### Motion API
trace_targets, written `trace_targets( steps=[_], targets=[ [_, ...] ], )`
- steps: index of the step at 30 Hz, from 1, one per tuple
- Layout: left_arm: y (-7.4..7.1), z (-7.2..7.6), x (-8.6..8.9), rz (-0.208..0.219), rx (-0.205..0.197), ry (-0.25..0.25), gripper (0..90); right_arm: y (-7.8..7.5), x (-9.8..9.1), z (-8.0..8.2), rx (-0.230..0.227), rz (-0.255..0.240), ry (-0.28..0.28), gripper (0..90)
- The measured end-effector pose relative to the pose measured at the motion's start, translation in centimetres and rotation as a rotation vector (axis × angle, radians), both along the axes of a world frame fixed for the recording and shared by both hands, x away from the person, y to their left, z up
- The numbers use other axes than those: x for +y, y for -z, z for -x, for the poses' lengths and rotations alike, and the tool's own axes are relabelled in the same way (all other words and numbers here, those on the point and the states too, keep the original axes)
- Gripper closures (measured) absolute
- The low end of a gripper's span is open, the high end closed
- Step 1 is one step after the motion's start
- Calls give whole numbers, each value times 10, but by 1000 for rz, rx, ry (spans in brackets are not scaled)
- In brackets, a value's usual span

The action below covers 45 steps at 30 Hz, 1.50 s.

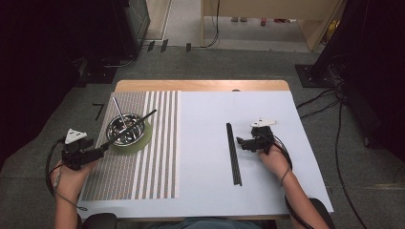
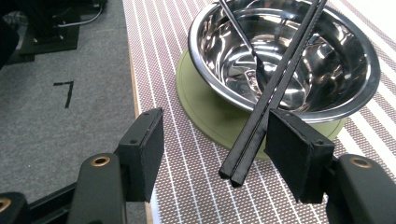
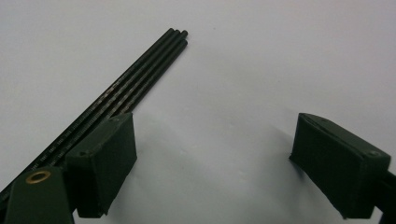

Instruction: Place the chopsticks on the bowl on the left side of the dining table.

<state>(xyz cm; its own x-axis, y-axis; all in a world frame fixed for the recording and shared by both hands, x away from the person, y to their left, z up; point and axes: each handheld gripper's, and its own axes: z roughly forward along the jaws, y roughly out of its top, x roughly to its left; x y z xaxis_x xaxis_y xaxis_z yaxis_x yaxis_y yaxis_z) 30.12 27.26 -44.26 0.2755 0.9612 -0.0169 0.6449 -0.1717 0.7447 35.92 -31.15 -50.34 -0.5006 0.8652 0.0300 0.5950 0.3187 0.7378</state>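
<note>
Left gripper (image 2: 215,140): jaws apart, pair of chopsticks (image 2: 275,91) against one pad, unclamped, lying across bowl (image 2: 327,100) rim on green coaster (image 2: 205,109). Right gripper (image 3: 212,161): jaws released, empty, beside chopstick bundle (image 3: 140,74) on table (image 1: 205,143).

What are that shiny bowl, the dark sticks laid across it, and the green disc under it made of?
The bowl looks like polished steel: mirror-bright, with reflections all over. The chopsticks are matte black with squared ends, plastic or lacquered wood; the look leaves it open. The green coaster seems soft, dull plastic or silicone, with no shine.
</note>
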Motion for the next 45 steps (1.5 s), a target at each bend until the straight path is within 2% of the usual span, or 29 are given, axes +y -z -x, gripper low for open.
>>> trace_targets(
  steps=[23, 26, 28, 45],
  targets=[
    [3, -7, 12, 2, -6, -68, 388, 0, 0, 0, 0, 0, 0, 137],
    [4, -9, 14, 11, -8, -79, 389, 0, 0, 0, 0, 0, 0, 137],
    [6, -12, 16, 32, 0, -85, 390, 0, 0, 0, 0, 0, 0, 136],
    [5, -24, 15, 10, -37, -102, 386, 0, 0, 0, -2, 0, -1, 136]
  ],
)
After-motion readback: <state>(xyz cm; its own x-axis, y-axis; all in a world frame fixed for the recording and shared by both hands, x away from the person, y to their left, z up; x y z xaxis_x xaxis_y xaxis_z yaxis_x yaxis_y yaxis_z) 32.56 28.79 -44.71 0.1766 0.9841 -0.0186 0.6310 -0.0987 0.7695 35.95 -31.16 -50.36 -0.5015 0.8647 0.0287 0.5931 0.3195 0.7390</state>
